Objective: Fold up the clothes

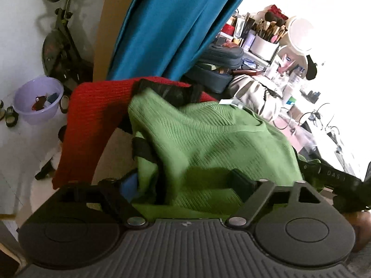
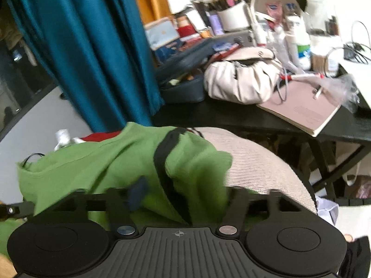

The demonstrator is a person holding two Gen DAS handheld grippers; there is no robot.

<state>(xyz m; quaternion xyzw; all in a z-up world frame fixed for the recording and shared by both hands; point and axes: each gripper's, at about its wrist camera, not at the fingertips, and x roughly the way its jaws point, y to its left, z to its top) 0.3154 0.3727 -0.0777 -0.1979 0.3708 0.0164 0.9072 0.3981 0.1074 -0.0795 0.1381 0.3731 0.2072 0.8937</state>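
Left wrist view shows the only writing that can be read: white letters "DAS" on the black body of the right gripper [image 1: 343,180], which enters from the right edge. The left gripper [image 1: 187,180] has green sweater [image 1: 208,143] bunched over and between its fingers; one blue pad [image 1: 129,184] and one black finger [image 1: 241,178] peek out, and whether they pinch the cloth I cannot tell. A black strap [image 1: 143,149] crosses the sweater. Behind the sweater lies a red knit [image 1: 92,120], and behind that hangs a teal curtain [image 1: 171,23]. Left of the red knit, a lilac tub [image 1: 39,99] stands on the pale floor [image 1: 20,46] near an exercise bike [image 1: 62,46].

Right wrist view has the right gripper [image 2: 183,194] likewise buried in the green sweater [image 2: 111,159], grip unclear through blur. The sweater rests on a beige knitted cushion [image 2: 259,162]. Beyond the cushion a dark counter [image 2: 220,115] carries a cream bag [image 2: 243,81], a pink notebook [image 2: 301,108], a cup of makeup brushes [image 2: 231,16] and bottles whose labels are too blurred to read.
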